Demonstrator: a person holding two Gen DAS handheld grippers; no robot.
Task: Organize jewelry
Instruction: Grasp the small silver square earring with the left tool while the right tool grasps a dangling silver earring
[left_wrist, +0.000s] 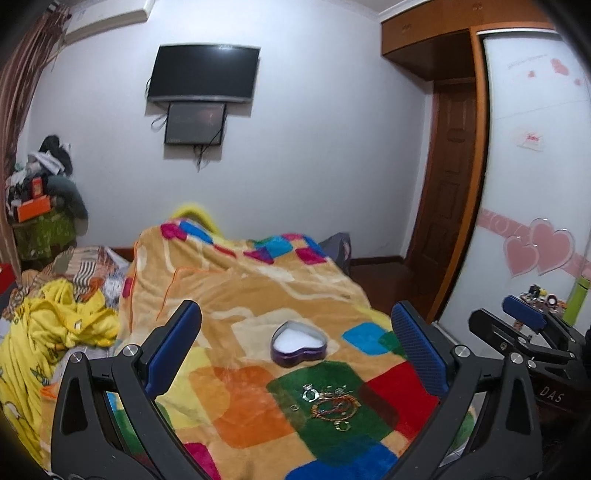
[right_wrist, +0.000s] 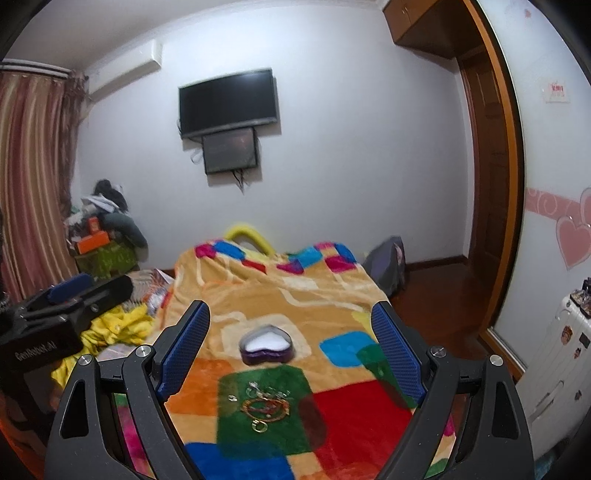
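A purple heart-shaped box (left_wrist: 299, 349) with a white lining lies open on a colourful patchwork blanket (left_wrist: 258, 295); it also shows in the right wrist view (right_wrist: 266, 349). A small heap of jewelry (left_wrist: 330, 404), with gold bangles and silver rings, lies on a green patch in front of the box, also seen in the right wrist view (right_wrist: 264, 406). My left gripper (left_wrist: 295, 354) is open and empty above the blanket, short of the jewelry. My right gripper (right_wrist: 291, 354) is open and empty at a similar distance.
The right gripper (left_wrist: 524, 317) shows at the right of the left view, and the left gripper (right_wrist: 70, 291) at the left of the right view. Yellow clothes (left_wrist: 48, 332) lie left of the blanket. A white wardrobe (left_wrist: 535, 184) stands right.
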